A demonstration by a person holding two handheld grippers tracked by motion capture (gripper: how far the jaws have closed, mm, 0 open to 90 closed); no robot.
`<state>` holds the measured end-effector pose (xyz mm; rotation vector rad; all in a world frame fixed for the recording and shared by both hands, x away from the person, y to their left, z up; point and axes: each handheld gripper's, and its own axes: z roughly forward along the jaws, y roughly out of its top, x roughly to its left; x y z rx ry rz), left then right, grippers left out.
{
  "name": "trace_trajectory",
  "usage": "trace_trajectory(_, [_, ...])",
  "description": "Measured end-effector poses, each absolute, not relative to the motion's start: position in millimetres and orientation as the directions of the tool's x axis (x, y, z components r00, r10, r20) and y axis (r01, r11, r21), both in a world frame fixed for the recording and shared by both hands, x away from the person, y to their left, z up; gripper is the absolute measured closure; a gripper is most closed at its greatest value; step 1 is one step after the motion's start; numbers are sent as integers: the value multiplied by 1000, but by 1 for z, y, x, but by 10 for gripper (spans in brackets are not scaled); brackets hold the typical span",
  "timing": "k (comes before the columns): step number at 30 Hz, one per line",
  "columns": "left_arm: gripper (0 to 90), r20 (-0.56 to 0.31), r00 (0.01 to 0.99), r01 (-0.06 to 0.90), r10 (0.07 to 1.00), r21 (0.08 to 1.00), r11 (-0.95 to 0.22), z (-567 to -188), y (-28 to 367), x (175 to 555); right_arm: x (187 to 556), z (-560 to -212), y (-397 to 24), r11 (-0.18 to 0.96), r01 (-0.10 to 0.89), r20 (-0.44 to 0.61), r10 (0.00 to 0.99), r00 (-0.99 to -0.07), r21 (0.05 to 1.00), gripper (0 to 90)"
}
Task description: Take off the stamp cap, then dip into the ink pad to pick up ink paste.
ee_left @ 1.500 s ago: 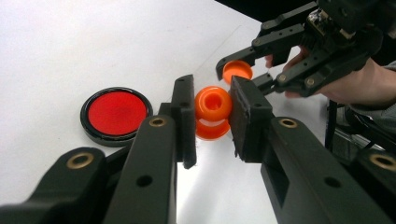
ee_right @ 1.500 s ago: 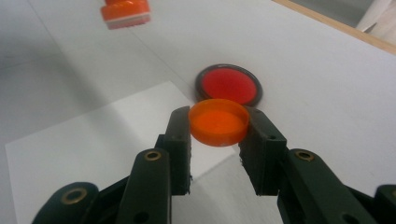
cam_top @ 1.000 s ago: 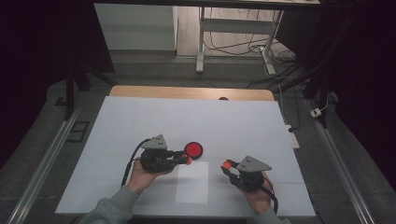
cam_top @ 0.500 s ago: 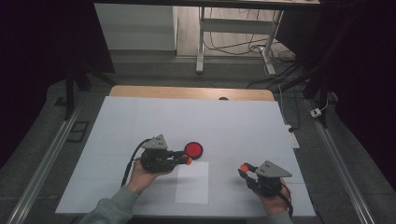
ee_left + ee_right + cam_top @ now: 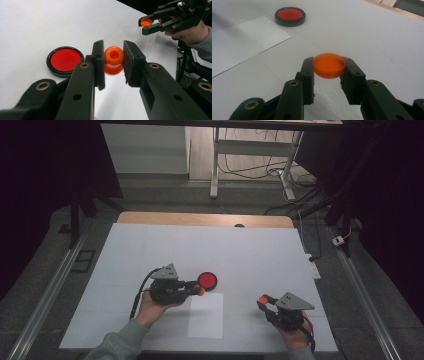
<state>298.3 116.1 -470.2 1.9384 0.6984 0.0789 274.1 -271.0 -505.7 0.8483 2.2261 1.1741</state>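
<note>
Seen from above at lower centre: left gripper [image 5: 199,290] clamped on a small orange bottle [image 5: 114,60], open mouth facing the camera, just beside a red disc in a black rim [image 5: 207,280]. Lower right: right gripper [image 5: 262,301] closed on an orange cap [image 5: 329,65], well apart. White paper sheet [image 5: 206,315] lying between on the white table [image 5: 240,255]. No readable writing or branding anywhere.

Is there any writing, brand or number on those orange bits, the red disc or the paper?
None can be read: the orange stamp, the orange cap, the red disc, the paper sheet and the table all look bare of words, numbers or signs.
</note>
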Motion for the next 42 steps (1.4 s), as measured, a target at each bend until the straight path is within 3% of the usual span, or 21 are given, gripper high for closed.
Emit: trace_trajectory(42, [721, -188, 830, 385, 525, 874, -296, -453, 110, 318, 275, -505, -274, 431, 299, -126, 722, -680, 851, 645])
